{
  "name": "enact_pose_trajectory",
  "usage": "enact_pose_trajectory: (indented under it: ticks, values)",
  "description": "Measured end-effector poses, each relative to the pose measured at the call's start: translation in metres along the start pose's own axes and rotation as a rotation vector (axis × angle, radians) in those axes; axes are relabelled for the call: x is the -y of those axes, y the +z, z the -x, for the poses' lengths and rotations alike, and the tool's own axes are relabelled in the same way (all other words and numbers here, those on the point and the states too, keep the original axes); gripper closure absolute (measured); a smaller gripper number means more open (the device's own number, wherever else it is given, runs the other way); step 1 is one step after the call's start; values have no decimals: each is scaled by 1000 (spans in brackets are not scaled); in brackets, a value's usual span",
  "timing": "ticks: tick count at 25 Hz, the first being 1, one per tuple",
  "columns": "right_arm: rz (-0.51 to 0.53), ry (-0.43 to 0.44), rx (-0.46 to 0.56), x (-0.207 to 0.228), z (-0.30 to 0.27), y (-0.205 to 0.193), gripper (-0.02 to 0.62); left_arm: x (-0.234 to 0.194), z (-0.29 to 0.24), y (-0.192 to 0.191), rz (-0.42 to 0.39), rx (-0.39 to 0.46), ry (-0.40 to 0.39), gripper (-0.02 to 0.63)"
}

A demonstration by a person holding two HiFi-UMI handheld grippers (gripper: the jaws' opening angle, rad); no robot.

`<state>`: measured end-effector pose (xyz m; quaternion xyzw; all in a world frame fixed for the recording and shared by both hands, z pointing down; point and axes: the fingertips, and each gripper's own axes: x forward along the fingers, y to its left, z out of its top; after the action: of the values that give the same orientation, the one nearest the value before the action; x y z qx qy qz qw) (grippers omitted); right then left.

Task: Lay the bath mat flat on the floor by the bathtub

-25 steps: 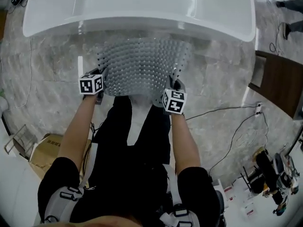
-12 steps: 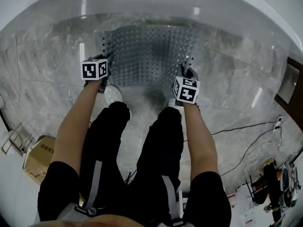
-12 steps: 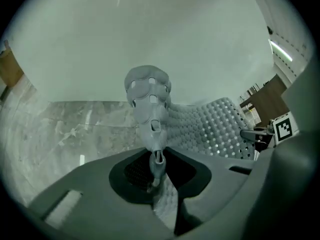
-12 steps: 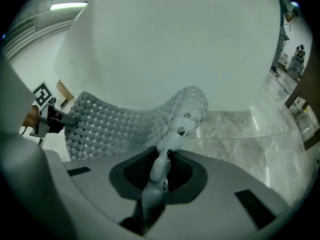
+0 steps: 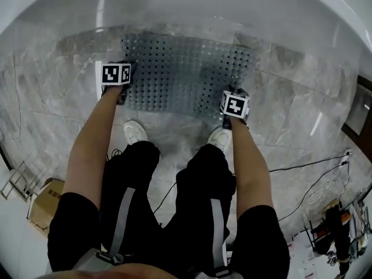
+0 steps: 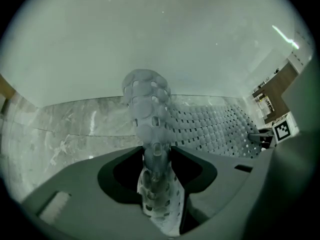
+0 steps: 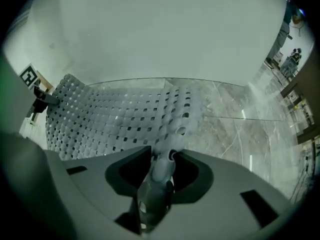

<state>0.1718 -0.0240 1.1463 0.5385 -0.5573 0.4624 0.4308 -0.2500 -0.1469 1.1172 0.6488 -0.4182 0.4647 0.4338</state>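
The grey perforated bath mat (image 5: 186,74) lies spread on the marble floor right beside the white bathtub (image 5: 174,4). My left gripper (image 5: 120,92) is at its near left corner and my right gripper (image 5: 231,114) at its near right corner. In the left gripper view a curled-up strip of the mat (image 6: 150,114) still stands between the jaws of the left gripper (image 6: 156,169), which are opening with gaps on both sides. In the right gripper view a fold of the mat (image 7: 175,129) also runs between the opening jaws of the right gripper (image 7: 162,171).
The person's white shoes (image 5: 135,132) (image 5: 221,137) stand just behind the mat's near edge. A black cable (image 5: 302,167) trails over the floor at the right. A cardboard box (image 5: 43,199) sits at lower left, a dark wooden cabinet (image 5: 360,115) at the right edge.
The mat came down from hanging in front of the tub to lying spread on the floor. Both grippers went down with it and the person's legs bent.
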Motion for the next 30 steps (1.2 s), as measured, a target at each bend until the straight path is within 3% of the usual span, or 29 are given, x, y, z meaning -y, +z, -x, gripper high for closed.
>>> enact_pose_trajectory:
  ticks: [4, 7, 8, 11, 14, 15, 17, 18, 22, 25, 30]
  values:
    - [-49, -8, -20, 9, -9, -10, 454, -21, -9, -1, 80, -30, 50, 358]
    - [-99, -32, 16, 15, 3, -9, 364, -33, 4, -8, 81, -20, 88, 315]
    - [-95, -49, 39, 17, 13, -6, 331, -33, 11, -12, 64, -18, 94, 308]
    - [-69, -89, 95, 19, 55, 7, 310, -18, 47, -19, 29, 8, 70, 308]
    - [-77, -34, 127, 4, 115, 23, 314, 15, 106, -16, 37, 89, 26, 335]
    - [-69, -16, 144, -3, 140, 31, 357, 26, 131, -11, 38, 130, 22, 415]
    - [-17, -22, 206, -16, 196, 55, 549, 50, 186, 5, 43, 229, 13, 595]
    - [15, -26, 247, -24, 227, 70, 584, 63, 215, 15, 54, 284, -6, 601]
    - [64, 52, 397, -71, 351, 121, 589, 111, 340, 57, 43, 478, -68, 601]
    - [55, 117, 490, -108, 448, 137, 591, 144, 442, 74, -48, 565, -51, 601]
    - [7, 133, 669, -133, 613, 174, 591, 198, 597, 107, -52, 680, -69, 603]
